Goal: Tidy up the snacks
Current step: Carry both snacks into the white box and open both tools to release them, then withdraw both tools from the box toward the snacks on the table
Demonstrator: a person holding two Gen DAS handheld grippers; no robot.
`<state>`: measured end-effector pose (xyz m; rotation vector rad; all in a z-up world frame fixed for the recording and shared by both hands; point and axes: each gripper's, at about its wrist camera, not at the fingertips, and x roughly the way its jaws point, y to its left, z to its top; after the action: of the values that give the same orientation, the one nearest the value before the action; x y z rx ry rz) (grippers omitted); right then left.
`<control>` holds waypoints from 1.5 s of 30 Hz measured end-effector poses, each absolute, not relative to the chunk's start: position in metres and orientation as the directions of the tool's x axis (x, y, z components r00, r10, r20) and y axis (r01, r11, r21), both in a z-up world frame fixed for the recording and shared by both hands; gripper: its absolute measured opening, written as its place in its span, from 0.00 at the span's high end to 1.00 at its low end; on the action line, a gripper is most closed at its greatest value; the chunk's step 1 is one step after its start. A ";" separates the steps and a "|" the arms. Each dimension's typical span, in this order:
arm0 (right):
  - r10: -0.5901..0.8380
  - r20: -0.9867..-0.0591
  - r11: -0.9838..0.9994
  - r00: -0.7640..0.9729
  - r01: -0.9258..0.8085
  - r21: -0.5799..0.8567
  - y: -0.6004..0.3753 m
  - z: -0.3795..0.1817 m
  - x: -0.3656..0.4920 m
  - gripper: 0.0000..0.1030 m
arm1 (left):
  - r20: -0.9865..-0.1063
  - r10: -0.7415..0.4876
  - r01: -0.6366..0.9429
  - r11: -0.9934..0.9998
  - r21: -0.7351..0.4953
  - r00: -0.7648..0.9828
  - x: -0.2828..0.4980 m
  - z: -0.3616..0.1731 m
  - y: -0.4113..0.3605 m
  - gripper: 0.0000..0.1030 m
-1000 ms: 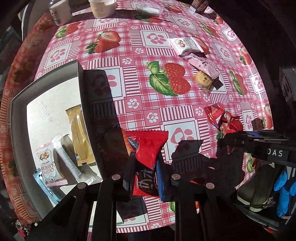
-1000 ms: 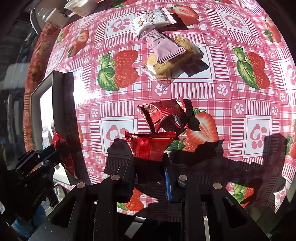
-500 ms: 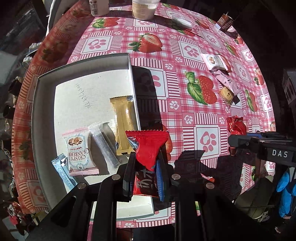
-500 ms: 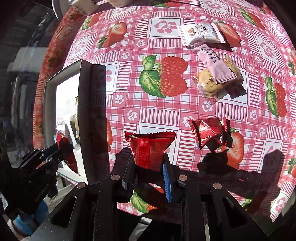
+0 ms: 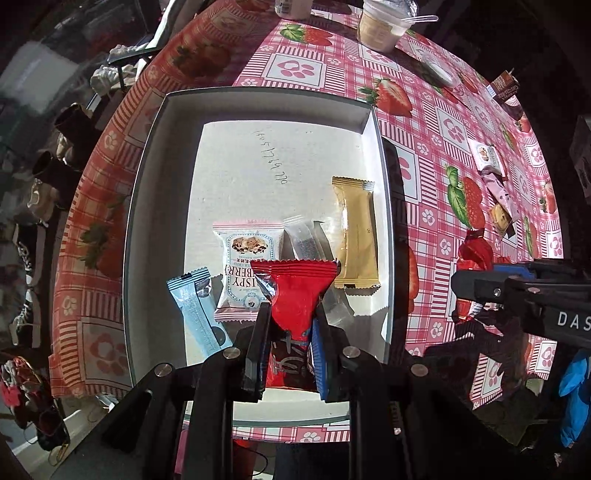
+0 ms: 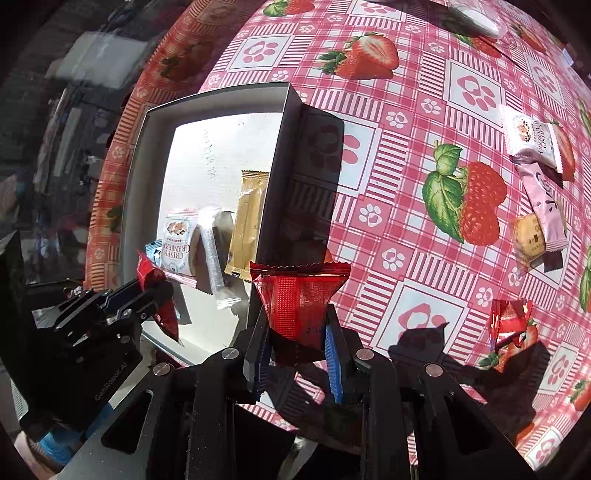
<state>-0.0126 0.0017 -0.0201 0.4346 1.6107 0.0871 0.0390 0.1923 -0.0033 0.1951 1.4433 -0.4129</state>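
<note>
Two red snack packets are being carried at once here. The left gripper (image 5: 290, 325) is clamped tight on a red packet (image 5: 295, 291), which is held right over the open box (image 5: 147, 206), above its near end. Inside the box a gold wafer pack (image 5: 355, 232) is laid along the right wall, with a clear sleeve (image 5: 304, 240) beside it, then a white cranberry cookie pack (image 5: 245, 269), and a light blue stick pack (image 5: 195, 314) nearest the left wall.

The right gripper (image 6: 295, 336) is closed on a second red packet (image 6: 299, 295), which is held over the strawberry tablecloth (image 6: 406, 92) just outside the box's right wall, not over the box itself.

More snacks are left out on the tablecloth: another white cookie pack (image 6: 528, 138), a pink pack (image 6: 545, 206) lying partly over a clear-wrapped biscuit (image 6: 530, 240), and a crumpled red wrapper (image 6: 509, 319) nearer the right gripper. A dark pack seems to be tucked under the biscuit, though it can't be made out properly.

At the far edge a cream cup with a plastic spoon (image 5: 380, 27) is seen.
</note>
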 end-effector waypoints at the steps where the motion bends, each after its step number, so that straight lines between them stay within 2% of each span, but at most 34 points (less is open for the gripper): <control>1: 0.330 -0.944 0.924 -0.029 0.213 0.317 0.008 -0.020 -0.009 0.73 | -0.985 -0.155 0.377 0.919 -0.116 0.074 0.040 -0.004 0.197 0.78; 21: 0.293 -0.942 0.956 -0.162 0.040 0.290 0.091 -0.038 0.022 0.73 | -0.992 -0.111 0.275 0.957 -0.092 0.055 0.041 -0.030 0.239 0.77; 23: 0.290 -0.940 0.957 -0.182 0.036 0.288 0.095 -0.043 0.024 0.73 | -0.993 -0.108 0.265 0.960 -0.091 0.051 0.040 -0.031 0.240 0.65; 25: 0.285 -0.938 0.958 -0.195 0.033 0.284 0.098 -0.045 0.025 0.73 | -0.994 -0.100 0.253 0.964 -0.083 0.055 0.039 -0.031 0.242 0.36; 26: 0.286 -0.937 0.958 -0.201 0.034 0.286 0.099 -0.045 0.026 0.71 | -0.994 -0.095 0.248 0.966 -0.077 0.060 0.039 -0.031 0.243 0.31; 27: 0.286 -0.937 0.958 -0.203 0.036 0.284 0.099 -0.045 0.026 0.56 | -0.993 -0.094 0.245 0.967 -0.075 0.066 0.038 -0.030 0.244 0.27; 28: 0.284 -0.938 0.959 -0.198 0.040 0.281 0.100 -0.044 0.026 0.30 | -0.994 -0.092 0.245 0.967 -0.073 0.066 0.038 -0.030 0.245 0.26; 29: 0.284 -0.941 0.959 -0.186 0.042 0.281 0.099 -0.042 0.025 0.23 | -0.994 -0.087 0.243 0.967 -0.070 0.063 0.038 -0.030 0.245 0.25; 33: 0.257 -0.946 0.967 -0.196 0.048 0.252 0.095 -0.042 0.020 0.20 | -0.997 -0.063 0.236 0.970 -0.051 0.045 0.039 -0.035 0.246 0.24; 35: 0.228 -0.953 0.973 -0.197 0.064 0.220 0.087 -0.044 0.016 0.02 | -0.998 -0.056 0.235 0.971 -0.047 0.034 0.040 -0.036 0.246 0.24; 36: 0.213 -0.960 0.976 -0.179 0.074 0.202 0.078 -0.043 0.015 0.00 | -0.998 -0.054 0.236 0.971 -0.044 0.036 0.040 -0.036 0.246 0.24; 45: 0.223 -0.951 0.960 -0.213 0.217 0.176 0.012 -0.055 -0.018 0.00 | -0.999 -0.032 0.261 0.965 -0.020 0.042 0.037 -0.029 0.227 0.24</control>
<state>-0.0176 0.0121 -0.0552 0.3261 1.7969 0.0048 0.0375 0.2266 -0.0287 0.1853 1.5153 -0.2263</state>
